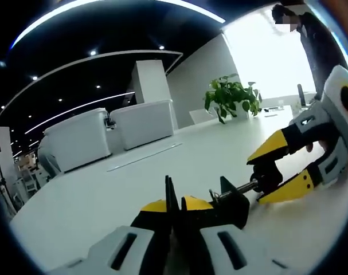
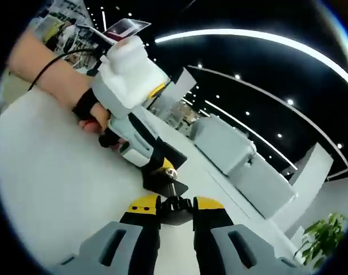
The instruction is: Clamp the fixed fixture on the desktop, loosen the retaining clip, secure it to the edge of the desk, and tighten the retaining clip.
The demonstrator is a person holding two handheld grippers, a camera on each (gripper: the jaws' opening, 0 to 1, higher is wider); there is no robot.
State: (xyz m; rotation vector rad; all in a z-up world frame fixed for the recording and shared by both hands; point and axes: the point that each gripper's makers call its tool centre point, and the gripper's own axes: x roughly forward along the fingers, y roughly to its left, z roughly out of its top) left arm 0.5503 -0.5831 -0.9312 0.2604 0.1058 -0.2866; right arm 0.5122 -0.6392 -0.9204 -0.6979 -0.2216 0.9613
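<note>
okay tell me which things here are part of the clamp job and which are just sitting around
Part of the job:
- black clamp fixture, held in the left claw
- its screw knob, gripped by the right claw
- white desk

Just sitting around:
- potted plant
- white bins

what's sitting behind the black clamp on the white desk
Behind the black clamp, across the bare white desk, stand two white storage bins and a potted plant. The right hand-held gripper covers the clamp's screw knob; the left hand-held gripper hides its near side.
</note>
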